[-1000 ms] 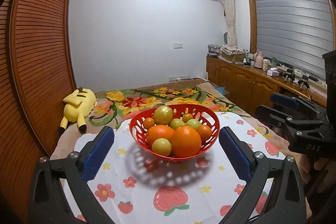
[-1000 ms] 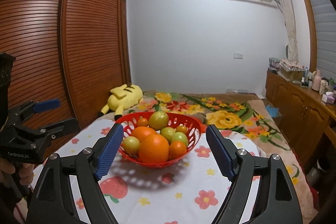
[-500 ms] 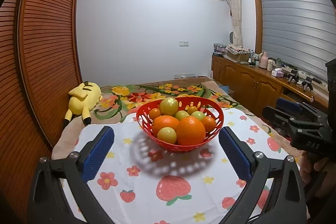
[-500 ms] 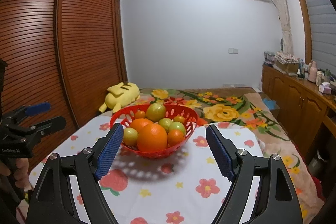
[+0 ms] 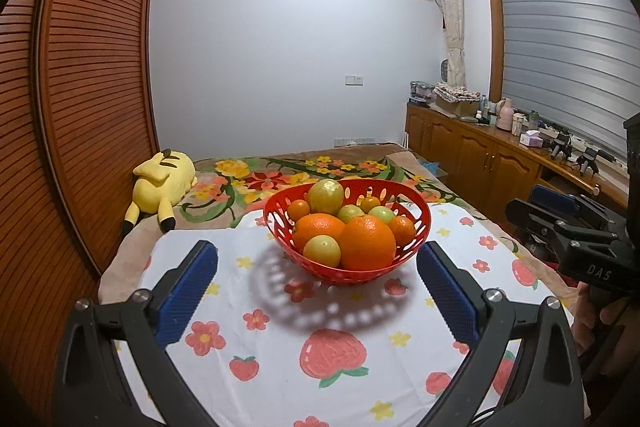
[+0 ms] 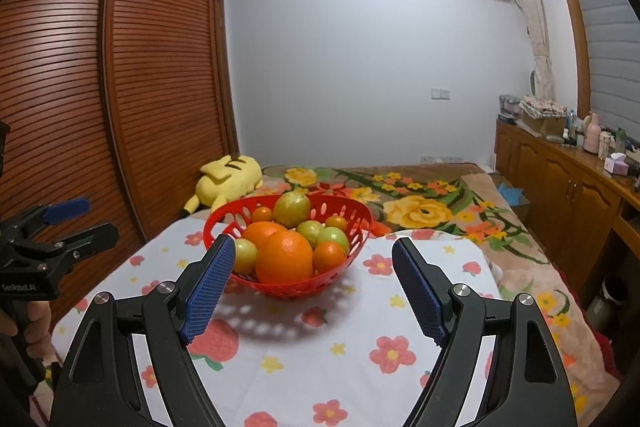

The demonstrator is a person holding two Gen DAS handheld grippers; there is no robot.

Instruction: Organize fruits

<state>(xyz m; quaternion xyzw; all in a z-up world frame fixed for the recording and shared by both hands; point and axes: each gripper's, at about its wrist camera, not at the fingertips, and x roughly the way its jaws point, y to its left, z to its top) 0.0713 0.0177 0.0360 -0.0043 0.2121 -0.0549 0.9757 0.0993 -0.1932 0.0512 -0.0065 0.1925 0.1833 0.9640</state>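
Note:
A red perforated basket [image 5: 421, 217] stands on a fruit-print cloth and holds several fruits. Among them are a large orange [image 5: 368, 243], a second orange [image 5: 318, 226] and a yellow-green fruit [image 5: 325, 195] at the back. My left gripper [image 5: 316, 250] hovers just short of the basket, open, with nothing between its blue pads. In the right wrist view the same basket [image 6: 354, 207] and large orange [image 6: 285, 257] sit straight ahead. My right gripper [image 6: 313, 245] is open and empty, its left pad overlapping the basket's near side.
A yellow plush toy [image 5: 160, 183] lies on the flowered blanket behind the cloth, by the slatted wooden wardrobe [image 5: 80, 107]. Wooden cabinets [image 5: 480, 155] with bottles line the right wall. The other gripper shows at each view's edge, held by a hand [image 6: 24, 319].
Both views have drifted a little, and the left one has levelled. The basket and fruit have not moved. Both grippers stay open and empty.

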